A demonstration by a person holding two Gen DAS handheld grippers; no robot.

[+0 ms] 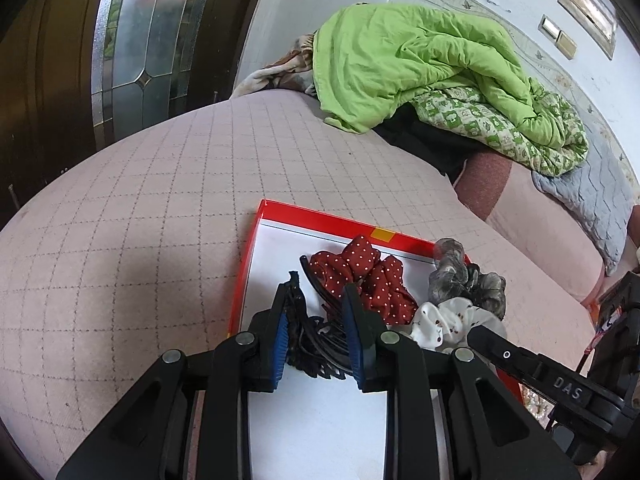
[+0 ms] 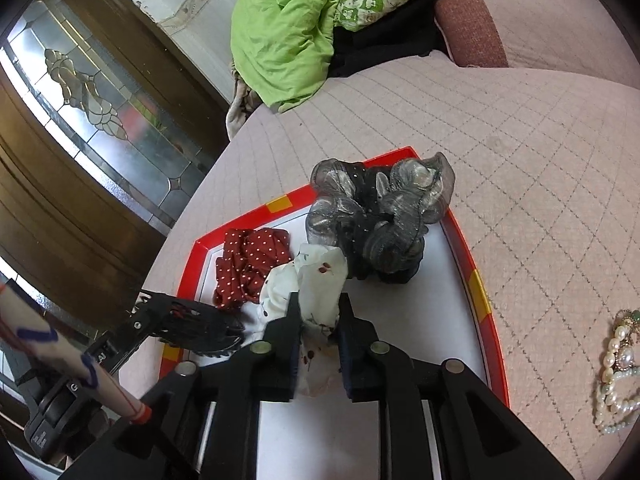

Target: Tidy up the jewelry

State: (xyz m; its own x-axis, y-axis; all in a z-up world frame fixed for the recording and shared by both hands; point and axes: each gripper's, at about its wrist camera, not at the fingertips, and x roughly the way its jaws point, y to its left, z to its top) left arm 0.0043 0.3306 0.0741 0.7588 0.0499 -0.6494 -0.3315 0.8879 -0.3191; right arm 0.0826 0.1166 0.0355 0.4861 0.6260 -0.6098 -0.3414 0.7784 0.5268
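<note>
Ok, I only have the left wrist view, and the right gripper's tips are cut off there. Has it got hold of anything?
Observer: Yes, the right gripper has its fingers closed on the white scrunchie over the tray.
Operator: Any jewelry outside the tray?
Observer: Pearl strands lie on the bed cover, off the tray's right side and apart from it.

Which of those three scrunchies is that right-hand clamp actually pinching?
The white scrunchie with small dark red specks. The right gripper is shut on it; the red dotted scrunchie and the grey scrunchie lie free in the tray.
</note>
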